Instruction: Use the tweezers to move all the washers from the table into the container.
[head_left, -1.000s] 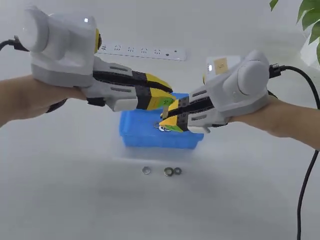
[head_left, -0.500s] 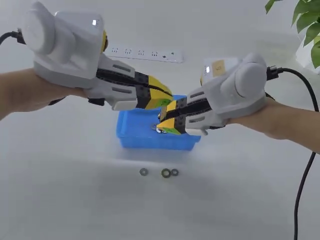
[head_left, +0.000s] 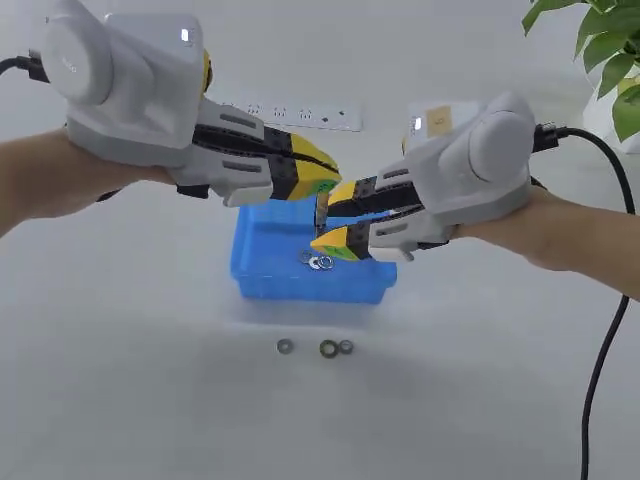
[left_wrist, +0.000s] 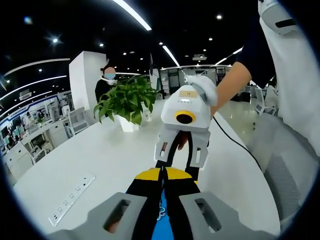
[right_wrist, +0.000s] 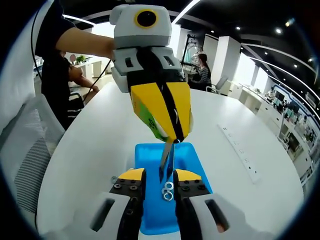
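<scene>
Left gripper (head_left: 328, 186) of mine is pressed closed on the tweezers (right_wrist: 166, 156). They hang from its yellow tip with their points down over the blue container (head_left: 262, 280). Just to the right, my right gripper (right_wrist: 160, 175) faces the left one with its jaws apart. The tweezer points hang in the gap between those jaws, and I cannot tell whether they touch either one. Below the tips, a small cluster of washers (head_left: 318, 262) lies inside the container, near its front wall. On the table (head_left: 150, 400) in front of the container, three more lie in a row. One sits alone on the left (head_left: 285, 347), and the other two (head_left: 328, 348) lie side by side to its right, touching or nearly so. All three lie apart from both grippers. Behind the container is a power strip (head_left: 290, 113), and a plant (head_left: 590, 40) stands at the far right.
</scene>
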